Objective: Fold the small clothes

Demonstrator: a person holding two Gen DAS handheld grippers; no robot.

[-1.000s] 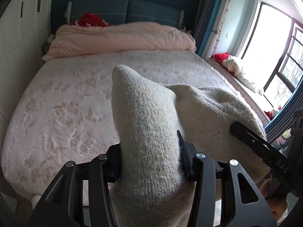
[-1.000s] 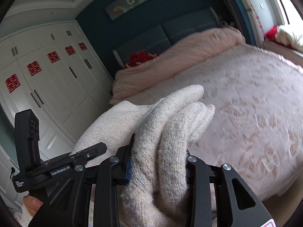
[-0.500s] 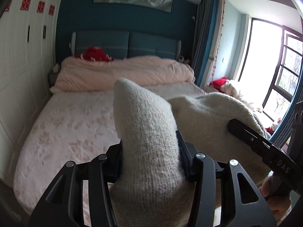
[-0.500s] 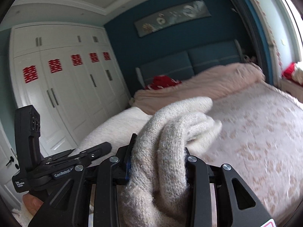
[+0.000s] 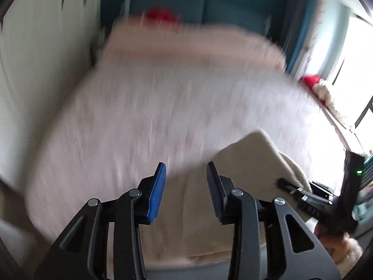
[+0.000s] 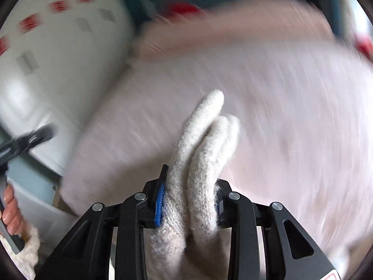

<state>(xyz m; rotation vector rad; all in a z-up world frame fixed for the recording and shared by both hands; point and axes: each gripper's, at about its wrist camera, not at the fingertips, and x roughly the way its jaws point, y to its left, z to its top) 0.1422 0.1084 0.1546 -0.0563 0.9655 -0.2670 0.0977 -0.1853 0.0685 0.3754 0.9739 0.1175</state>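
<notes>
Left wrist view, heavily motion-blurred. Left gripper (image 5: pixel 186 172): jaws closing, ribbed blue pads bare, nothing pinched between them. Cream knit garment (image 5: pixel 244 163) lies below and beyond the fingertips, spread over the near part of the bed (image 5: pixel 139 121); one corner peaks up to the right. At the far right edge, the right gripper (image 5: pixel 286 184) seen from the side, black, with a small green light on its body; a hand (image 5: pixel 331 242) with a fleecy cuff grips its handle. Beyond: rolled pink duvet (image 5: pixel 191 42), something red (image 5: pixel 160 15) against a teal headboard, white wardrobe doors on the left, bright window on the right.

Right wrist view, also smeared. Here the right gripper (image 6: pixel 190 186) is pinching a bunched fold of the same cream knit (image 6: pixel 205 140); jaws easing tighter. Chunky ribbed wool, fuzzy, two rounded lobes standing up past the fingertips, hiding the right pad. Pink bedspread fills the background. Left edge: the other gripper's black body and the hand (image 6: pixel 10 212) holding it, pale fleece sleeve below. White wardrobe (image 6: pixel 58 46) carries red markings.
</notes>
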